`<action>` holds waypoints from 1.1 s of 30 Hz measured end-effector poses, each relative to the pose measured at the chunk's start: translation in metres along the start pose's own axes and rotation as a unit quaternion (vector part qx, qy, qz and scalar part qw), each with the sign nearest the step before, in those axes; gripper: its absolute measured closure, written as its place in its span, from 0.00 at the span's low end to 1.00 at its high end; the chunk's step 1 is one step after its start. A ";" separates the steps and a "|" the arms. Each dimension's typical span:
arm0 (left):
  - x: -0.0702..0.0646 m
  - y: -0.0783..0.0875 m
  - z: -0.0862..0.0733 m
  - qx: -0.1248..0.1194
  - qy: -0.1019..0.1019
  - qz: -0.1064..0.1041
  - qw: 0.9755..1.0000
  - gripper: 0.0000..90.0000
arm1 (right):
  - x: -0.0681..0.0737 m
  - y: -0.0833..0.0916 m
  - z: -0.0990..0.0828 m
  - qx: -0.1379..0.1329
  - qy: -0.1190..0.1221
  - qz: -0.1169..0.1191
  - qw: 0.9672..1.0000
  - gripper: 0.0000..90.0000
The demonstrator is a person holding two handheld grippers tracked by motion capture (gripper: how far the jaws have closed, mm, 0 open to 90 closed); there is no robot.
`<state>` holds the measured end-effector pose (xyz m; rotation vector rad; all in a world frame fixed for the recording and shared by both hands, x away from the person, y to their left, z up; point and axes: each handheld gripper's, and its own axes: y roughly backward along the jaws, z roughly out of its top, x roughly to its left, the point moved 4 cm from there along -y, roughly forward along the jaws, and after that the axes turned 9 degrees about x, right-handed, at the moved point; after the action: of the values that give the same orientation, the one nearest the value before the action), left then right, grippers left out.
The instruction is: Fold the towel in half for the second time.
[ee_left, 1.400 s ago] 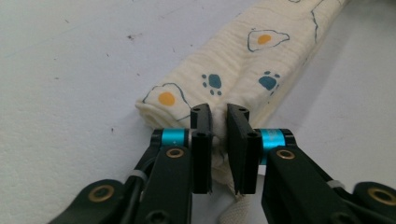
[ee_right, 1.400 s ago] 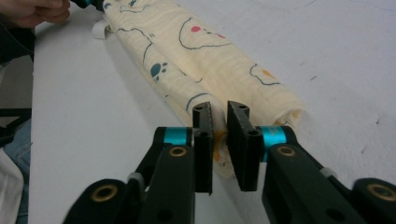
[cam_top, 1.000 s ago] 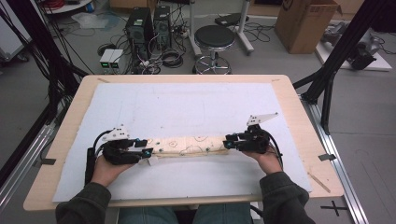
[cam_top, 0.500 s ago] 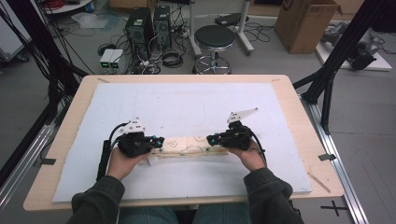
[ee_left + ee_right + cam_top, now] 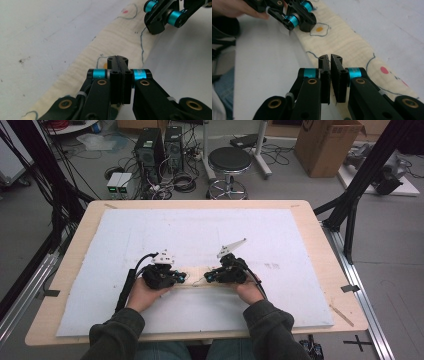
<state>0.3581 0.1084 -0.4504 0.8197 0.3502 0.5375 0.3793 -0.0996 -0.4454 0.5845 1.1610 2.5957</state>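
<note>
— Inspector: Report the bench (image 5: pixel 320 250) first.

— Operator: White sheet (image 5: pixel 200 235) over it. The cream printed cloth (image 5: pixel 197 279), folded into a narrow strip, lies flat on that sheet near my edge, between my two hands.

— Inspector: Left claw (image 5: pixel 183 278)?

— Operator: Clenched, jaws pressed together at the cloth's near edge; their tips sit low against it. Whether fabric is pinched, I cannot tell.

— Inspector: Right claw (image 5: pixel 209 276)?

— Operator: Clenched likewise, a hairline slit between the jaws, at the same strip. Both claws just closed, facing each other, near together.
</note>
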 end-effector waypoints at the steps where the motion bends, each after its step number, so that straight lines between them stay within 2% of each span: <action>1: 0.000 -0.001 -0.001 0.008 -0.003 0.002 1.000 0.99 | 0.000 -0.002 -0.001 0.006 0.005 -0.007 1.000 0.96; 2: 0.000 -0.002 -0.003 0.018 -0.008 0.007 1.000 0.99 | 0.000 -0.003 -0.001 0.007 0.005 -0.006 1.000 0.96; 8: 0.002 0.001 -0.011 0.020 -0.001 0.004 1.000 0.99 | -0.004 -0.004 -0.012 0.030 0.006 -0.016 0.999 0.96; 17: 0.011 0.011 -0.028 0.011 0.018 0.008 1.000 0.98 | -0.010 0.005 -0.026 0.029 -0.002 -0.023 0.999 0.96; 32: 0.020 0.025 -0.040 0.013 0.020 0.019 1.000 0.93 | -0.021 0.021 -0.044 0.022 -0.005 -0.038 0.999 0.95; 33: 0.020 0.026 -0.040 0.012 0.021 0.020 1.000 0.93 | -0.021 0.023 -0.045 0.024 -0.010 -0.038 0.999 0.94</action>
<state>0.3466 0.1583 -0.4582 0.8405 0.3794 0.5901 0.3765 -0.1524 -0.4611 0.5638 1.2179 2.4990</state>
